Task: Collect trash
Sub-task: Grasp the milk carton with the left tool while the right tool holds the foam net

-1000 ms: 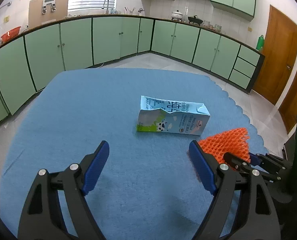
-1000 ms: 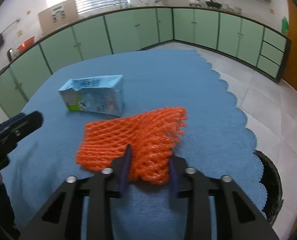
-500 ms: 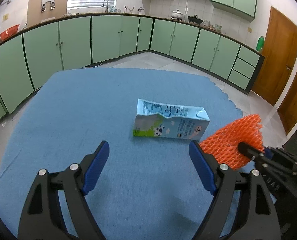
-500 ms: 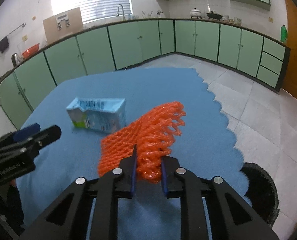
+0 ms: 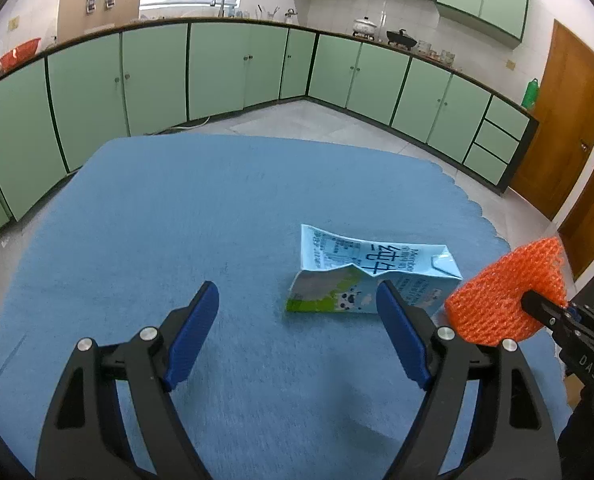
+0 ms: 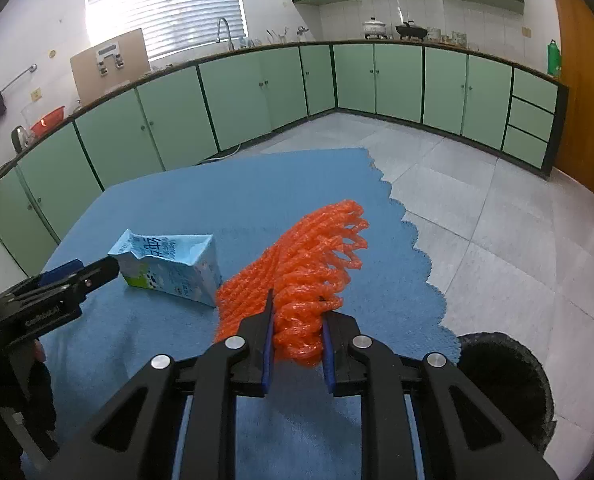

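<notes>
Orange foam net (image 6: 305, 272) pinched in right gripper (image 6: 296, 350), lifted above blue tabletop (image 5: 217, 216); left gripper (image 5: 297, 336) spread wide near milk carton (image 5: 361, 276).

Cloth, foam net, printed carton and hard plastic on my two feeds.

I see a matt, fuzzy blue cloth cover (image 5: 177, 216) over the bench, and on it a crumpled pale-blue printed paper milk carton (image 5: 367, 278) with a faint sheen. My right gripper (image 6: 297, 344), matt black plastic with smooth blue pads (image 6: 268, 340) and shiny metal screws, pinches a bright orange foam mesh fruit net (image 6: 313, 272), spongy and knobbly. My left gripper (image 5: 297, 328) has the same finish. The black bin liner (image 6: 501, 380) looks dull; the floor tiles (image 6: 497, 220) look smooth, pale and slightly speckled.
</notes>
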Motion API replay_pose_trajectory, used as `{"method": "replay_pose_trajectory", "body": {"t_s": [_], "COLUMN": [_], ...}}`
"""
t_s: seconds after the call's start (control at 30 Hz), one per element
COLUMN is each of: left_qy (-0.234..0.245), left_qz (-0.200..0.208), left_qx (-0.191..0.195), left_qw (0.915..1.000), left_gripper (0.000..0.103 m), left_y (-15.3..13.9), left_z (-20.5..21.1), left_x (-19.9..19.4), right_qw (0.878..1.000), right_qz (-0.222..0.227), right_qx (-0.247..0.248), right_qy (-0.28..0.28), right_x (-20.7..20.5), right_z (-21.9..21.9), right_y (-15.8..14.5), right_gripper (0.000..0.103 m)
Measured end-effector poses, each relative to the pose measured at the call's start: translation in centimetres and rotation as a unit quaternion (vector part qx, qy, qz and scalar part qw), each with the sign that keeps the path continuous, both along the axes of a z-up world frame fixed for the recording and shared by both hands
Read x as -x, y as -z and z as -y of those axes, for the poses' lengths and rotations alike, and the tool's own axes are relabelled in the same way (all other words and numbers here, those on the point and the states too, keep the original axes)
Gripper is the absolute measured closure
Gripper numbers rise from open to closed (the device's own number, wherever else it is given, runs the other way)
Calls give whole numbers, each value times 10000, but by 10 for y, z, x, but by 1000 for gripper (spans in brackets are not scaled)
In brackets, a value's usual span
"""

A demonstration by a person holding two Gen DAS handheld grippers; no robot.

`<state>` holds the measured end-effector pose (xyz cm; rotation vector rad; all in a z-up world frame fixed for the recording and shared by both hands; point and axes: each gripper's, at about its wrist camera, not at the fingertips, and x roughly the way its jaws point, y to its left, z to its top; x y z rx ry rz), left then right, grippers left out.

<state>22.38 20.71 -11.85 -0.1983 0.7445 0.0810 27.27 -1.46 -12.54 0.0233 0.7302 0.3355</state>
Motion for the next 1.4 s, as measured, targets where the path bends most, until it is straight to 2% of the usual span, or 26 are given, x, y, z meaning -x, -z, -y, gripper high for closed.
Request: {"method": "replay_pose_trajectory", "body": {"t_s": [0.4,0.7,1.0,1.07,1.13,1.23,1.4], "left_qy": [460,965,710,718,798,911,1237], "left_qz": [-75,-44,-101,-148,-210,-232,-283], "left_qx": [247,478,407,406,453,571,696], "left_qw": [9986,9942,9966,9965,9956,9939,9895], "left_gripper": [26,29,29,34,48,60,63], "left_y": [11,11,12,14,16,18,17], "left_z": [1,26,16,14,17,21,38], "left_x": [-21,-17,-24,-29,-33,-31,-20], "right_qw": [9999,9998,9995,9995,9994,9994,9991], "right_qz": [-156,-156,-218,-230,-237,-246,-259], "right_qx": [-5,-30,-68,-69,-63,-44,-66], "right_qy": [42,144,214,224,227,243,334], "right_x": [-12,-11,-11,-12,-12,-12,-12], "right_z": [5,11,12,13,13,14,17], "right_y": [10,10,13,14,13,14,13], "right_gripper": [84,84,84,84,84,84,84]}}
